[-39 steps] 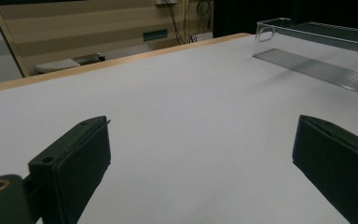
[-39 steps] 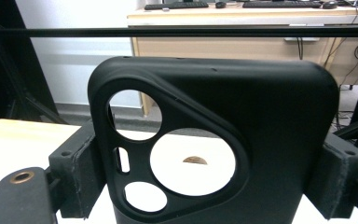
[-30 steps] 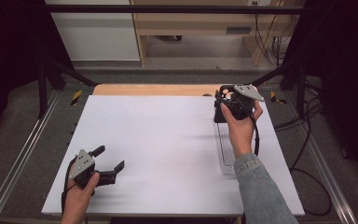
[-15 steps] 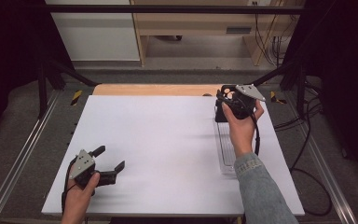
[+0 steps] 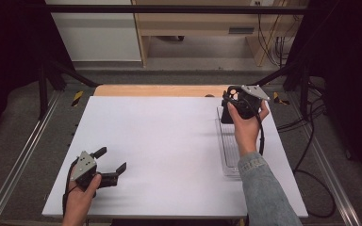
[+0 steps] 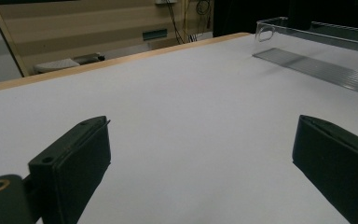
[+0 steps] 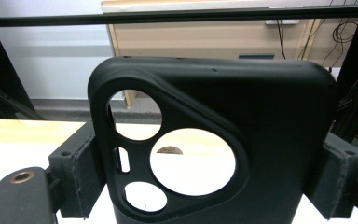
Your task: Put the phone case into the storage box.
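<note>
Here, right gripper [image 7: 209, 182]: clamped on a black phone case [image 7: 261, 140], upright between its jaws.
Case position: above clear tray's [image 5: 227, 155] far end.
Left gripper [image 5: 109, 164]: open, empty, resting on white tabletop [image 5: 169, 141].

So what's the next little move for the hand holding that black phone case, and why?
Probably lowering the black phone case into the clear tray. The right gripper clamps it upright at the tray's far end, while the left gripper rests open on the white table.
</note>
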